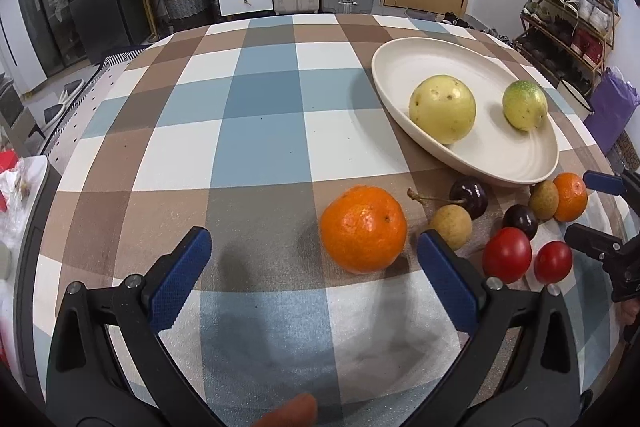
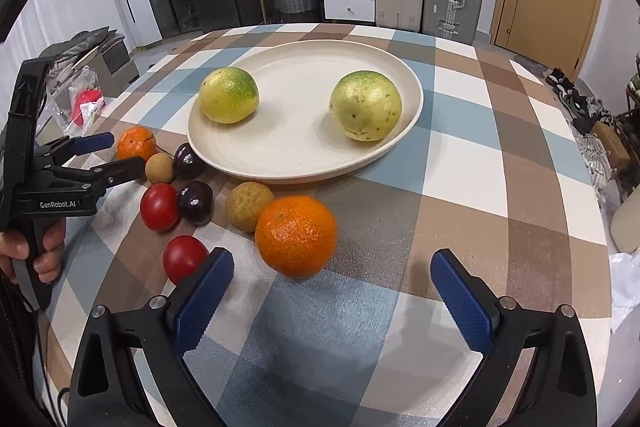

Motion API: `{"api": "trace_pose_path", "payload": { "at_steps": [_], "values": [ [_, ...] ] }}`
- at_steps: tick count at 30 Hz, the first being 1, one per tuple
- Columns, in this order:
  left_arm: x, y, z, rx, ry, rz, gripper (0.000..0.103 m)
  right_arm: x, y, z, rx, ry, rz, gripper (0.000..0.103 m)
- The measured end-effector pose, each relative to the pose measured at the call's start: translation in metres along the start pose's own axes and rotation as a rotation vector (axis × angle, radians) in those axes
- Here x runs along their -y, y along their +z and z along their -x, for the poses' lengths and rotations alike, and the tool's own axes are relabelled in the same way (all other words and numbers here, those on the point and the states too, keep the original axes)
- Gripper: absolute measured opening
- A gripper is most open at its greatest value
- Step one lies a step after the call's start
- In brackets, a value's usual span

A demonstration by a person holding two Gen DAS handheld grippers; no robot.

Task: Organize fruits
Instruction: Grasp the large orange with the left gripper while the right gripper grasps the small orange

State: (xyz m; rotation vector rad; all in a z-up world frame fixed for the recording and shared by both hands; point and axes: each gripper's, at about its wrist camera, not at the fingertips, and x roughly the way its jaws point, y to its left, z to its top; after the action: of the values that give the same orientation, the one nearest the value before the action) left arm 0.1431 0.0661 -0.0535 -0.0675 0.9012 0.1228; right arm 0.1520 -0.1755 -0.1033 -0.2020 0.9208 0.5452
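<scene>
**Two fruits plated, eight loose on the worktop**

Checked worktop (image 1: 260,131) ahead of both tools. Cream plate (image 2: 304,163) beyond the right tool, ahead and right of the left tool. On it, well apart, two yellow-green fruits (image 2: 365,105) (image 2: 229,95): the done part, by the look of it.

Left to sort, going by the task: big orange (image 2: 295,235), just ahead of the right tool and a little left of centre; then small orange (image 2: 136,143), two longans (image 2: 248,211) (image 2: 159,167), two tomatoes (image 2: 159,207) (image 2: 184,258) and two cherries (image 2: 195,202) (image 2: 187,160), bunched ahead-left, close to the plate's near rim. Roughly a fifth done.

Big orange round, no real long axis; stem dimple facing up and slightly toward the right tool. One cherry's stem (image 1: 434,200) lying flat, running leftward as seen from the left tool.

Left tool (image 1: 314,241) spread wide, empty, big orange just ahead and right of centre. Right tool (image 2: 332,261) likewise spread wide, holding nothing.
</scene>
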Motion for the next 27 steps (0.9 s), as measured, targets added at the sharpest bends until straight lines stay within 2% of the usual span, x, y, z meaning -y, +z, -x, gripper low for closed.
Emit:
{"api": "trace_pose_path", "payload": {
  "at_steps": [2,8,11,15,21,24,27],
  "values": [
    [0.004,0.0,0.001,0.005,0.001,-0.018,0.101,0.0,0.001,-0.001,-0.003,0.0,0.003,0.099],
    [0.013,0.001,0.002,0.004,-0.025,-0.073,0.08,-0.002,0.004,-0.006,-0.011,-0.003,0.015,0.088],
    [0.017,-0.001,0.003,0.003,-0.04,-0.092,0.066,-0.003,0.005,-0.007,-0.008,0.005,0.02,0.082],
    [0.018,-0.005,0.004,-0.001,-0.071,-0.095,0.039,-0.007,0.004,-0.009,-0.005,0.008,0.033,0.071],
    [0.015,-0.009,0.009,-0.001,-0.107,-0.067,0.038,-0.007,0.004,-0.004,0.015,0.032,0.013,0.056],
    [0.015,-0.012,0.018,0.013,-0.114,-0.056,0.038,-0.009,0.002,-0.001,0.026,0.048,0.01,0.041],
    [0.013,-0.014,0.028,0.027,-0.126,-0.035,0.038,-0.01,0.0,0.003,0.034,0.047,0.016,0.041]
  ]
}}
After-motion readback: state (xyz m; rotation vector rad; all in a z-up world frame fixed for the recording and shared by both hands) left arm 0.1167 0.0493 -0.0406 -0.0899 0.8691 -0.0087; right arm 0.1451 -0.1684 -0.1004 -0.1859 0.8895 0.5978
